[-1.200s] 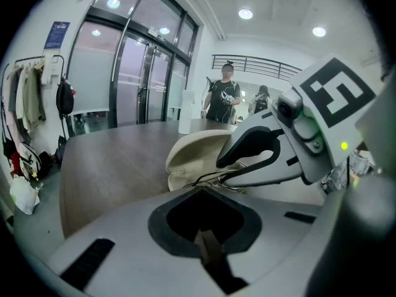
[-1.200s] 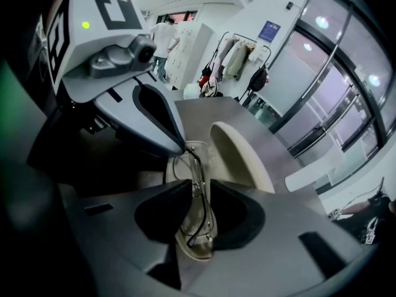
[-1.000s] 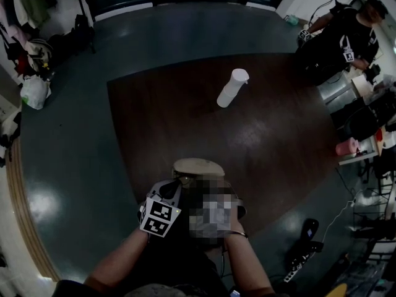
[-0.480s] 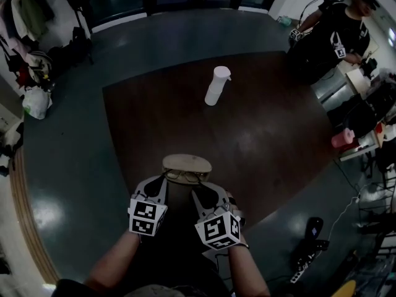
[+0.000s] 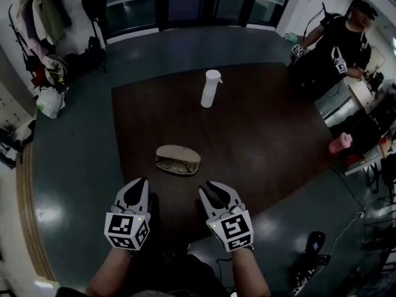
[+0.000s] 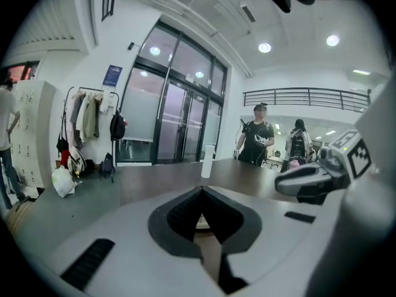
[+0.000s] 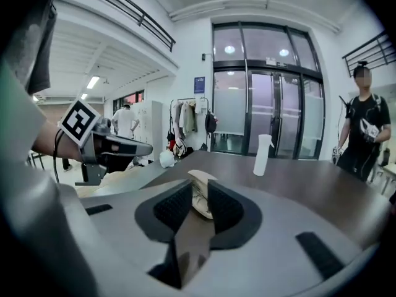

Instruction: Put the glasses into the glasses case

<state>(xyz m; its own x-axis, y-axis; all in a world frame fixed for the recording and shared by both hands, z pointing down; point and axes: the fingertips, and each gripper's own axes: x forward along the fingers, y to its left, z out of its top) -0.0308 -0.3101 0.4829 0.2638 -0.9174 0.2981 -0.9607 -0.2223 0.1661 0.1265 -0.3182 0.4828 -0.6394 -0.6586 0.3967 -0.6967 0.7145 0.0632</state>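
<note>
Dark table (image 5: pixel 266 135), both grippers withdrawn.
Glasses (image 5: pixel 175 165) now in glasses case (image 5: pixel 179 153); left gripper (image 5: pixel 141 182) pressed together, right gripper (image 5: pixel 207 187) slightly spread.

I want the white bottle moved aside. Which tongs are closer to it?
Right. In the head view the right tongs lie almost straight in line with the white bottle, on the person's side of it; the left tongs sit off to the left, farther away.

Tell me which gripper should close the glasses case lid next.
Right, probably: the right gripper has its jaws apart, framing the open glasses case straight ahead. The left gripper is shut, showing only a sliver of the case.
</note>
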